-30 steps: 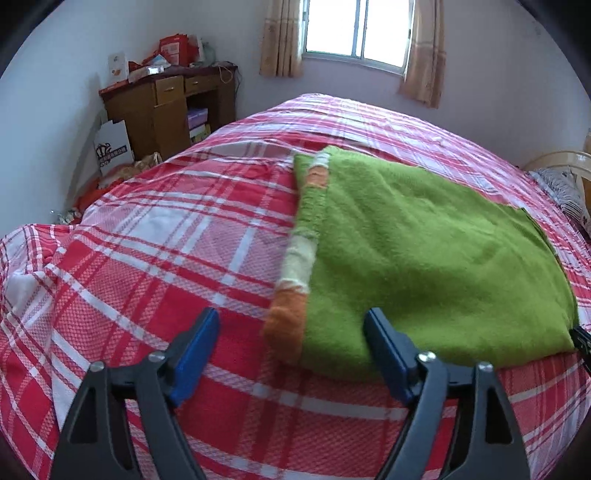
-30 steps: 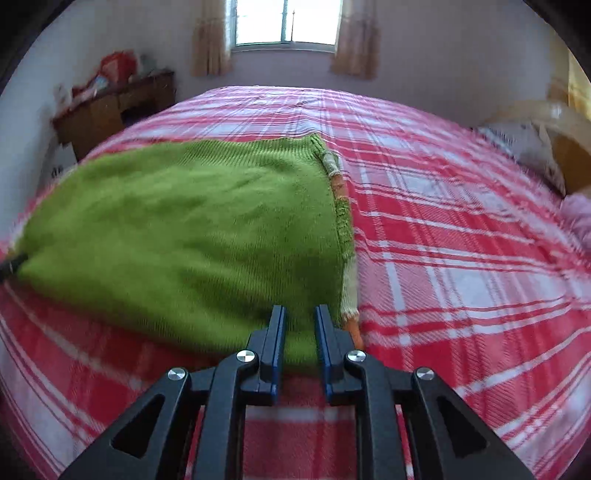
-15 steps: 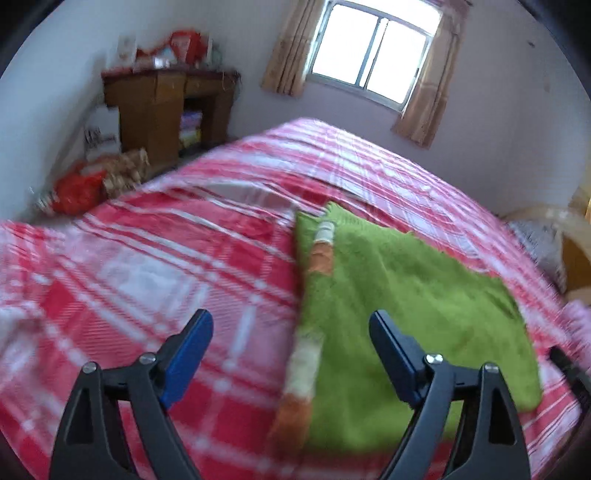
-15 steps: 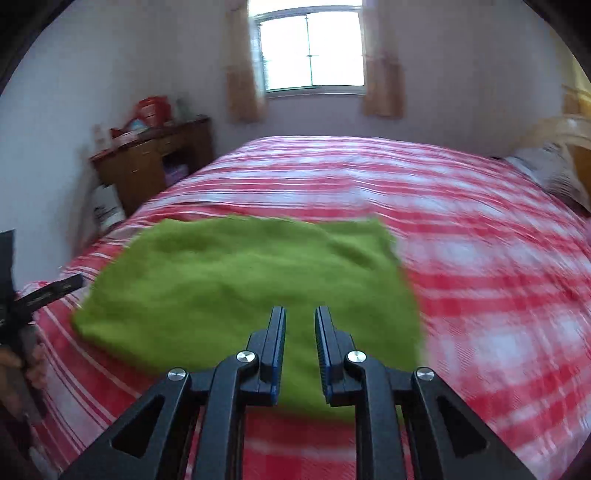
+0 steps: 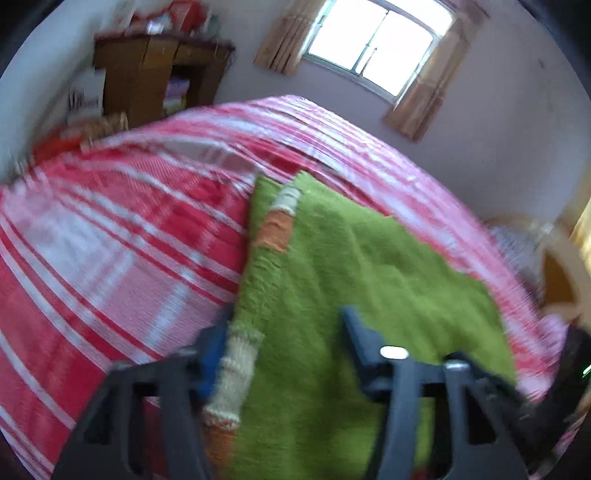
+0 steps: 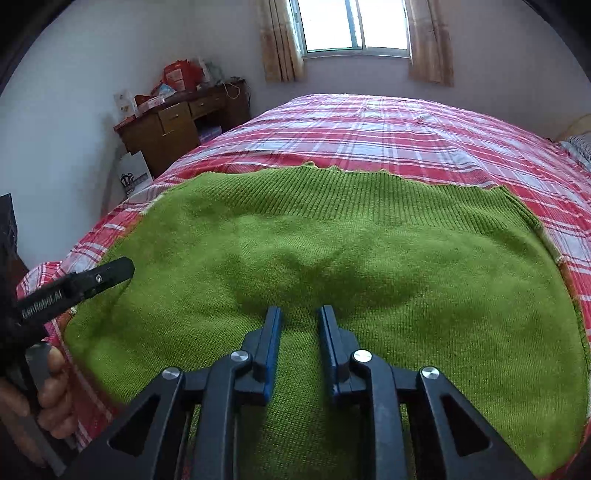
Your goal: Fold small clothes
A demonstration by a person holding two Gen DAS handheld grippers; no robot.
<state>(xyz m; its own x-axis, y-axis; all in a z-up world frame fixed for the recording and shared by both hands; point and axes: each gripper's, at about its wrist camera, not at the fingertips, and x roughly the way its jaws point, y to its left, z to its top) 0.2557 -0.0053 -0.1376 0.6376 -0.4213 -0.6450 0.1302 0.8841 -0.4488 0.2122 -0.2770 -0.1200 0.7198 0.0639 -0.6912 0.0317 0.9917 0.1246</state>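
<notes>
Green sweater lies flat on the bed, near its front edge and toward the front left corner, on the red-and-white checked sheet

Right wrist view (sharp): right gripper is over the middle of the sweater near its front hem. Fingers stand a small gap apart and have just been opening a bit; the knit lies flat under the gap, and neither pad looks to be pinching it. The view also shows the left gripper's finger from the side, its tip resting at the sweater's left edge, and a person's hand on the handle below it. Ribbed hem runs along the far edge. Wooden desk stands by the left wall, window behind the bed

Left wrist view (motion-blurred): left gripper straddles the sweater's left edge. Only this view shows the striped cuff, cream and orange, folded along that edge. The fingers have just been closing, and cuff and green knit sit between them. The left pad touches or sits just beside the cuff, the right pad rests on green fabric; blur stops me telling whether they are clamped. A dark shape at the right rim is too blurred to identify
</notes>
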